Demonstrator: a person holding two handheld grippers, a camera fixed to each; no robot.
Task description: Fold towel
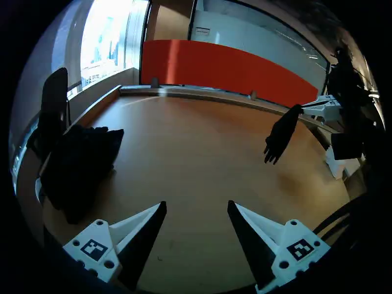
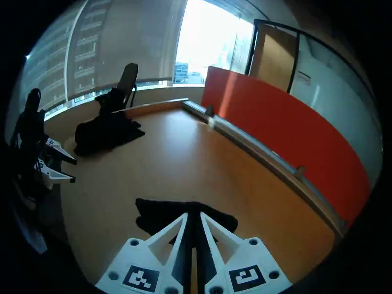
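My right gripper (image 2: 194,213) is clenched: its two fingers stand pressed together on an edge of the dark towel (image 2: 157,210), and the cloth spreads out to both sides just below the tips. In the left gripper view the towel hangs down from that gripper as a narrow strip. Its long axis is nearly upright, a little slanted, and the free end is lowest, over the wooden table (image 1: 196,137). Whether this end touches the wood, I cannot tell. My left gripper (image 1: 196,203) is released, its fingers wide apart with nothing between them, low over the table. From it the towel lies ahead and to the right, well apart, so the right hand is the one that has the cloth and the left is the far one. I think the next move turns on this: the left gripper must travel forward and to the right to meet the hanging free end. It should take a lower corner, so that the towel can be stretched between both hands. A dark heap (image 1: 78,161) of cloth lies at the left side of the table, away from this path.
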